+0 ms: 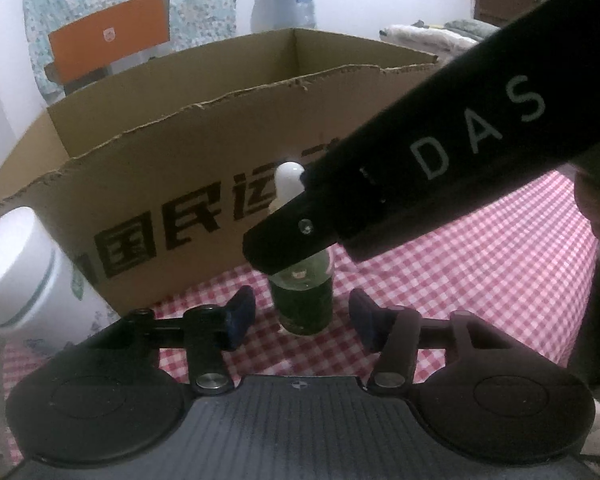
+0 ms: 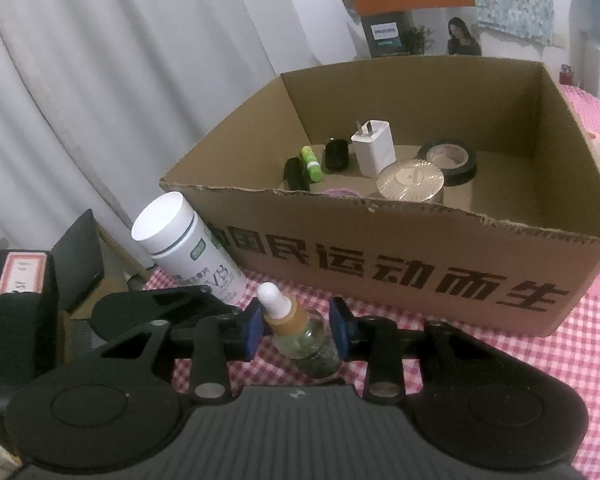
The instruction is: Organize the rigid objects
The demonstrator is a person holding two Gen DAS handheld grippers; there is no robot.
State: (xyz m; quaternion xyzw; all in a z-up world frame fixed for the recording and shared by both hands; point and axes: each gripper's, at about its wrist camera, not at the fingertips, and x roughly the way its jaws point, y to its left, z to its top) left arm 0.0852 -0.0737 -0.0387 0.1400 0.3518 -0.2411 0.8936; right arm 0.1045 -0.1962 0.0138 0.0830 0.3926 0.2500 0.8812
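A small glass dropper bottle [image 1: 302, 304] with a white bulb and tan collar stands upright on the red checked cloth, just in front of the cardboard box [image 1: 220, 148]. My left gripper [image 1: 302, 320] is open around its base, with cloth showing on both sides. My right gripper [image 2: 298, 330] flanks the bottle [image 2: 308, 348] at shoulder height. Its right pad looks to touch the glass, and a thin strip of cloth shows by the left pad. In the left wrist view a right gripper finger [image 1: 284, 236] hides the bottle's neck.
The box [image 2: 380, 248] holds a white charger [image 2: 374, 148], a black tape roll [image 2: 452, 160], a gold-lidded jar [image 2: 410, 180], a green lip balm [image 2: 311, 164] and small black items. A white canister [image 2: 180, 236] stands left of the bottle. A hand [image 1: 596, 208] shows at the right edge.
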